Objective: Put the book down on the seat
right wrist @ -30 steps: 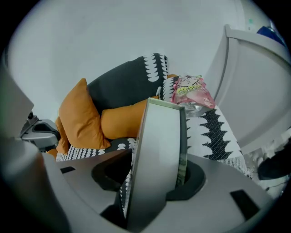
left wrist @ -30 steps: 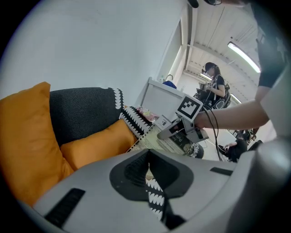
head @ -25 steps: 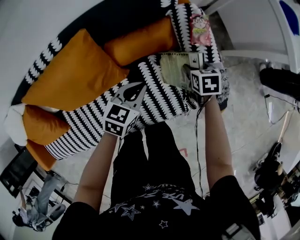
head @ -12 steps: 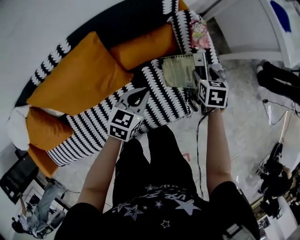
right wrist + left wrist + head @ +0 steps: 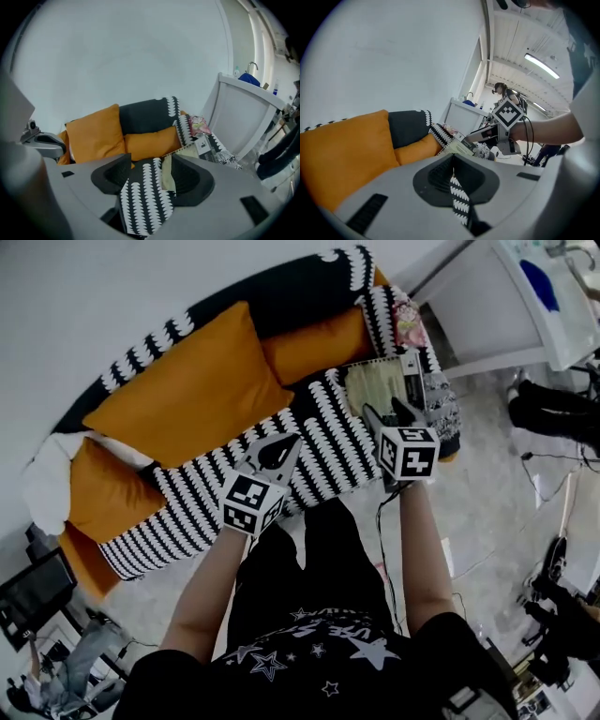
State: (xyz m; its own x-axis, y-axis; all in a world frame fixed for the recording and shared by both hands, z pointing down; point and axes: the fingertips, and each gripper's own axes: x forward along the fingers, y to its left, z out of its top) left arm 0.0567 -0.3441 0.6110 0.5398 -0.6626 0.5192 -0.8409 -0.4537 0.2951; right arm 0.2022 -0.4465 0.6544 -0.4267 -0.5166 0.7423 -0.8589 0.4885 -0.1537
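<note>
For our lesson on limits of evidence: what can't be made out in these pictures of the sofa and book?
Greenish spiral-bound book: cover print too small in the head view; the right gripper covers its near edge.
Pink snack packet on the sofa arm: lettering too small in head and right gripper views.
Black-and-white patterned seat: left gripper view shows only a sliver; the left gripper's grey body hides the rest.

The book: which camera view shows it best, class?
The head view: from above, the book lies flat on the striped seat, most of its cover visible. The left gripper view shows it small, edge-on; the right gripper view shows only part of it.
</note>
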